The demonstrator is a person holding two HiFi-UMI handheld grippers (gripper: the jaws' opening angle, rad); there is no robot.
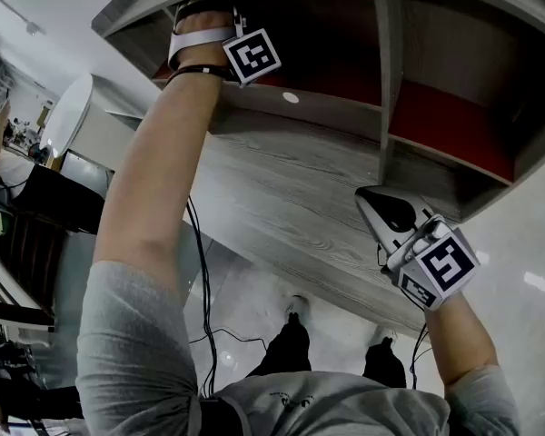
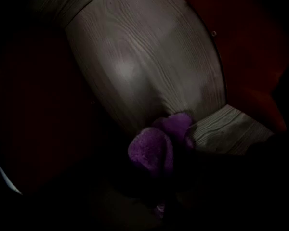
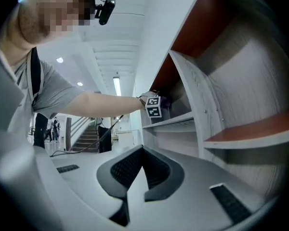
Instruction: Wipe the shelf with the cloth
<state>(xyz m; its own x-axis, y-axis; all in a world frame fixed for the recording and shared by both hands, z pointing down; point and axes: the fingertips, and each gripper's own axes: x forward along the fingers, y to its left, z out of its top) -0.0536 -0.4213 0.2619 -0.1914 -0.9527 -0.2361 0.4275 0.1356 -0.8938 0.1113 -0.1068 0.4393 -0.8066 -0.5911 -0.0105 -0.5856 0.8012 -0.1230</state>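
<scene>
Head view: looks down the shelf (image 1: 282, 189) front. Left gripper view: close inside one dark compartment (image 2: 135, 61). Right gripper view: outside, along that same front.

Your cloth (image 2: 154, 148) is purple, sitting at six o'clock against the pale grey, wood-grained shelf (image 2: 135, 66). At two o'clock, its inner panels (image 2: 250, 57) are dark red.

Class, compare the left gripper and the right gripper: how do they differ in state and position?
The left gripper clamps a purple cloth; the right gripper holds nothing. The left gripper reaches inside the shelf; the right gripper hangs lower, outside it. Both have jaws closed.
</scene>
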